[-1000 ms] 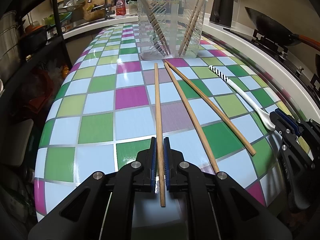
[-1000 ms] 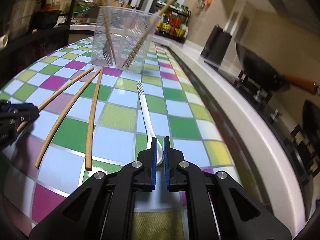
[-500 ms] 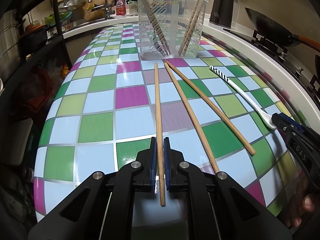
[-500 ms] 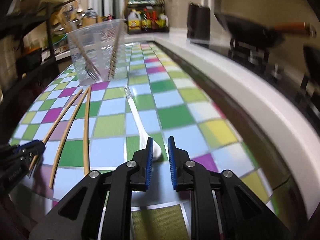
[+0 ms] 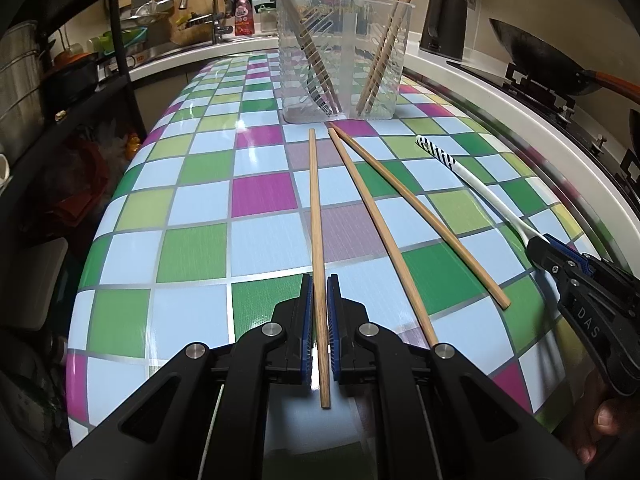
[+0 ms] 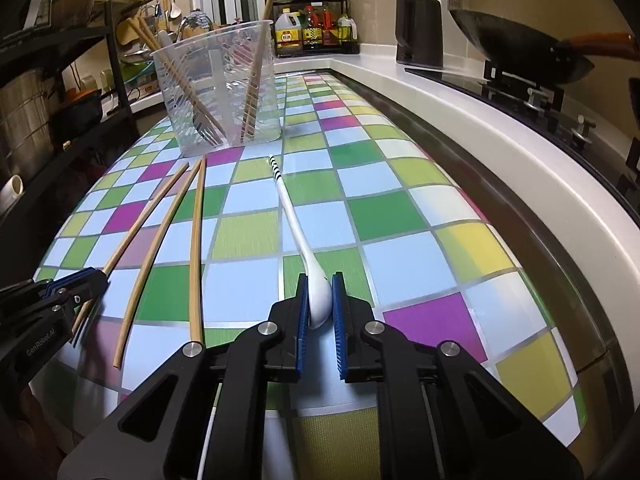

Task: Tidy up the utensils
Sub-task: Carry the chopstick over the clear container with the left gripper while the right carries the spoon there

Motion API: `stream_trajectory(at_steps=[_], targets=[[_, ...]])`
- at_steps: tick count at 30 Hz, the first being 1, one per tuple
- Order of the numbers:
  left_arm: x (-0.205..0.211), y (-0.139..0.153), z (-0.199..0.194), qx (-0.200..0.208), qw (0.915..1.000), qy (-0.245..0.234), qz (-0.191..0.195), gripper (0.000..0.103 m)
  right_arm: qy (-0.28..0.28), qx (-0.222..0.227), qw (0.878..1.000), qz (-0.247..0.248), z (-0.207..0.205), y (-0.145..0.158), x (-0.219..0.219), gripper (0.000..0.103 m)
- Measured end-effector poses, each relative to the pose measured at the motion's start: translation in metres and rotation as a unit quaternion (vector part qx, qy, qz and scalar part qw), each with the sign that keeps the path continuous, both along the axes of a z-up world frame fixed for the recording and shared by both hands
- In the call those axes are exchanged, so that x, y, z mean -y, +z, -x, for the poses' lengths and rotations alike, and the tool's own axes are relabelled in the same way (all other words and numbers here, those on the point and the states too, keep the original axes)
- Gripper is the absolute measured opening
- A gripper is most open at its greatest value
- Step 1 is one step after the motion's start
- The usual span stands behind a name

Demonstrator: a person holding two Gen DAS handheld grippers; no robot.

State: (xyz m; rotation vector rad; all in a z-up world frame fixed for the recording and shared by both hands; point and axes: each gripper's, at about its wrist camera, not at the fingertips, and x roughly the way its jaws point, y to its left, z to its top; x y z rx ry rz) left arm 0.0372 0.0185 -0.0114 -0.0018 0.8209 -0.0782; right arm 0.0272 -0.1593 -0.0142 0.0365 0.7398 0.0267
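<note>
My left gripper (image 5: 319, 296) is shut on a wooden chopstick (image 5: 316, 216) that lies along the checkered table, pointing at the clear plastic holder (image 5: 344, 56). Two more chopsticks (image 5: 376, 224) lie just to its right. My right gripper (image 6: 321, 294) is closed around the bowl of a white spoon (image 6: 298, 228) with a striped handle end; the spoon rests on the table. The right gripper also shows in the left wrist view (image 5: 560, 256), and the left gripper in the right wrist view (image 6: 86, 282). The holder (image 6: 218, 88) has chopsticks and a fork in it.
A white counter rim (image 6: 500, 152) runs along the table's right side, with a wok (image 6: 520, 52) on a stove and a dark kettle (image 6: 420, 32) behind. A black shelf rack (image 5: 60, 80) stands to the left. Bottles (image 6: 312, 32) stand at the back.
My right gripper swung round, opened a little, and has now closed on the spoon's bowl. The left gripper and its chopstick have not moved.
</note>
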Motion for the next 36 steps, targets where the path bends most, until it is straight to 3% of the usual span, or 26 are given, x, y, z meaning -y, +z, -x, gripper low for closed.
stream_trajectory(at_steps=[11, 19, 26, 36], targets=[[0.000, 0.006, 0.007, 0.019, 0.9998, 0.006, -0.004, 0.006, 0.000, 0.037, 0.999, 0.037, 0.008, 0.023, -0.003, 0.011], [0.001, 0.036, 0.020, 0.086, 0.9961, 0.006, -0.014, 0.006, 0.003, 0.066, 0.997, 0.051, 0.016, 0.051, -0.004, 0.012], [0.006, 0.064, 0.031, 0.160, 0.9865, 0.002, -0.034, 0.006, 0.005, 0.095, 0.993, 0.066, 0.018, 0.080, -0.003, 0.012], [0.002, 0.105, 0.024, 0.204, 0.9787, 0.008, -0.027, 0.006, 0.017, 0.142, 0.986, 0.086, 0.017, 0.123, -0.005, 0.012]])
